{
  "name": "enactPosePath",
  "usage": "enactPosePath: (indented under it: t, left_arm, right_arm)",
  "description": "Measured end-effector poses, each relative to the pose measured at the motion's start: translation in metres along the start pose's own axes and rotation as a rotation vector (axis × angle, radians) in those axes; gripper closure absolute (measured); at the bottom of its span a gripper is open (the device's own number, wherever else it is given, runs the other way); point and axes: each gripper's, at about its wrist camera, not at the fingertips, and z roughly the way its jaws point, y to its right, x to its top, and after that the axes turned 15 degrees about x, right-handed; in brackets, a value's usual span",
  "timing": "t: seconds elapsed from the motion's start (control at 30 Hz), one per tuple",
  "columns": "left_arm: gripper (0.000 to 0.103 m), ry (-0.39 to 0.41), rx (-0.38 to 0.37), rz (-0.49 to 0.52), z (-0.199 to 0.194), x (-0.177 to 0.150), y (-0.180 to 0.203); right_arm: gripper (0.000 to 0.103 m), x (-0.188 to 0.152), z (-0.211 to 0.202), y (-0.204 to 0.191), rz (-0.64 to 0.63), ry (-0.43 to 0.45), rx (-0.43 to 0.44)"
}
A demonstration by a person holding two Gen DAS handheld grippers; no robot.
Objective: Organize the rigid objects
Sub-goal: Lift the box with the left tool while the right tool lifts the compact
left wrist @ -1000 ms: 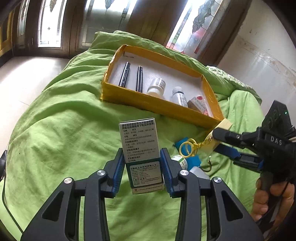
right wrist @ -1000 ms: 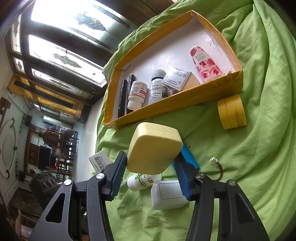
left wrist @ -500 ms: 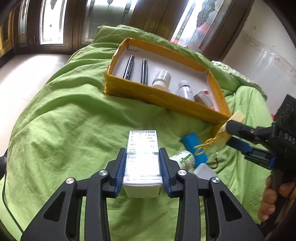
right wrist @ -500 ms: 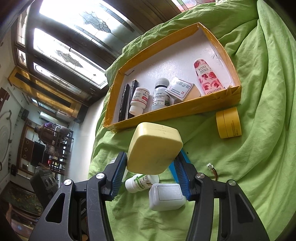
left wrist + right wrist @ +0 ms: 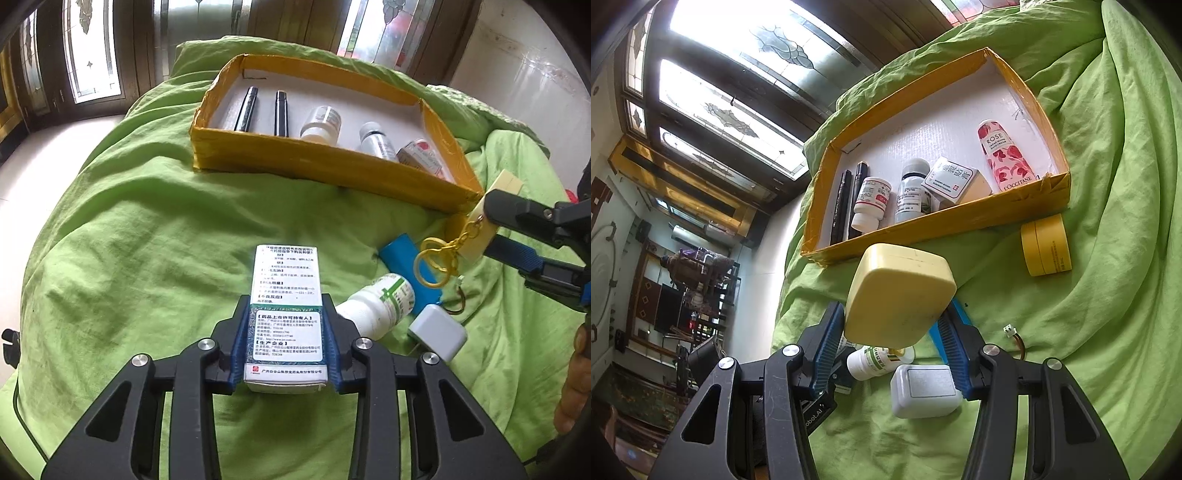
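Both grippers are loaded, so the step in hand looks like carrying loose items to the yellow tray (image 5: 325,162), which sits in the upper middle of the left wrist view on the green bedcover (image 5: 147,229). The left gripper (image 5: 285,334) is clamped on a white medicine box (image 5: 286,302) at lower centre, its far end pointing toward the tray. The right gripper (image 5: 892,332) grips a pale yellow case (image 5: 899,293) at centre frame, just below the tray's near wall; its keychain (image 5: 439,258) dangles at the right. Whether the box touches the cover is hard to tell. Next, each load must clear the near wall and land in bare floor beside the pens (image 5: 264,110) and bottles (image 5: 890,199).
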Motion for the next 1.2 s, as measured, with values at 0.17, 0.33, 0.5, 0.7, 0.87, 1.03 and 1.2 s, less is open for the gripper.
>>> enactPosePath:
  t: [0.17,0.33,0.5,0.7,0.87,1.03,1.2]
  left_arm:
    - [0.071,-0.010,-0.022,-0.026,0.001,0.001,-0.004]
    - [0.071,-0.009,-0.025,-0.039,-0.001,0.002,-0.004]
    - [0.071,0.013,-0.033,-0.045,-0.011,0.004,-0.004]
    - [0.071,0.014,-0.054,-0.050,-0.020,0.009,0.000]
    - [0.071,0.013,-0.085,-0.063,-0.025,0.012,0.009]
    - [0.071,0.028,-0.100,-0.046,-0.033,0.014,0.020]
    - [0.071,0.046,-0.104,-0.060,-0.040,0.019,0.018]
  right_arm:
    - [0.055,0.000,0.001,-0.004,-0.008,0.003,-0.003]
    - [0.055,0.001,-0.003,-0.010,-0.026,0.014,0.013]
    - [0.055,0.003,-0.010,-0.013,-0.033,0.033,0.039]
    - [0.055,0.008,-0.015,-0.016,-0.029,0.054,0.067]
    - [0.055,0.011,-0.017,-0.015,-0.023,0.064,0.087]
    - [0.055,0.012,-0.018,-0.014,-0.017,0.070,0.094]
    - [0.055,0.012,-0.019,-0.014,-0.020,0.075,0.095]
